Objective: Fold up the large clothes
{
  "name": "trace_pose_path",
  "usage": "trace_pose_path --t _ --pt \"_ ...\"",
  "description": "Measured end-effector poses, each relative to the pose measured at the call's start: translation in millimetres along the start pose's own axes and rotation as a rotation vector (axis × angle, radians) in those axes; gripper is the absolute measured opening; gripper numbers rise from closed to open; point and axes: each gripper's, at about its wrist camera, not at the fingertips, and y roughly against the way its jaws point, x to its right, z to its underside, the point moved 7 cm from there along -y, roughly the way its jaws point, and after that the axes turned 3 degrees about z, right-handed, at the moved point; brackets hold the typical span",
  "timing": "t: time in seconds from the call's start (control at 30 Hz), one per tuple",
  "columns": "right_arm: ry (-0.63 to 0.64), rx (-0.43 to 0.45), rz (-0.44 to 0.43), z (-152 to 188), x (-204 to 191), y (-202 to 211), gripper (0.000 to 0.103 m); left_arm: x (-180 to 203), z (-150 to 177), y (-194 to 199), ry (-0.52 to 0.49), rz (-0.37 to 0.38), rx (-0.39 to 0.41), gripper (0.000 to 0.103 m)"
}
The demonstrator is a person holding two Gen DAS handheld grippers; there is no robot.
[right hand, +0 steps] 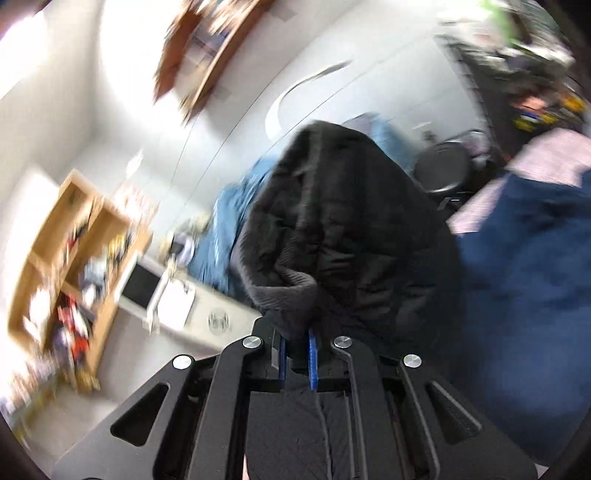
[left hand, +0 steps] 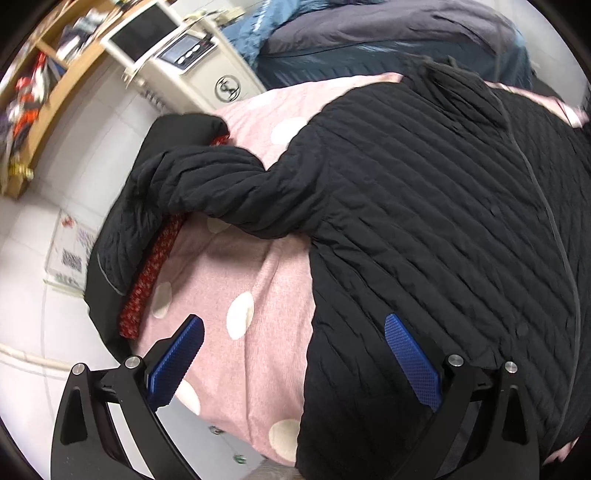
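Observation:
A black quilted jacket [left hand: 424,206] lies spread on a pink polka-dot bedcover [left hand: 251,295], with one sleeve [left hand: 192,184] bent out to the left over a red patterned cloth [left hand: 151,273]. My left gripper [left hand: 293,334] is open and empty, its blue pads [left hand: 177,362] just above the jacket's lower left hem. My right gripper [right hand: 297,354] is shut on a fold of the black jacket [right hand: 340,221], holding it lifted so the bunched fabric with its ribbed cuff [right hand: 284,291] stands in front of the camera.
A white appliance with a display [left hand: 192,55] stands at the bed's far left, beside wooden shelves [left hand: 40,110]. Blue bedding [left hand: 369,33] lies beyond the pink cover. A black chair [right hand: 439,170] and dark blue fabric [right hand: 524,266] show in the blurred right wrist view.

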Motion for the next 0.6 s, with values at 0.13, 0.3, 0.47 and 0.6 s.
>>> trace_pose_path --t 0.13,0.3,0.47,0.6 --pt "0.174 -0.145 -0.050 40.6 -89.0 -73.2 0.009 -19.6 -3.4 -13.5 0.073 0.021 -0.011 0.097" --pt "0.319 -0.284 -0.091 106.2 -166.3 -152.1 0.009 -43.5 7.2 -33.1 0.109 0.007 -0.042 0.097" --pt "0.383 -0.434 -0.064 184.4 -193.1 -225.3 0.009 -72.5 30.6 -47.7 0.179 -0.006 -0.091 0.097" --pt "0.434 -0.541 -0.001 238.7 -189.8 -277.1 0.009 -92.2 48.9 -59.7 0.228 -0.016 -0.134 0.097"
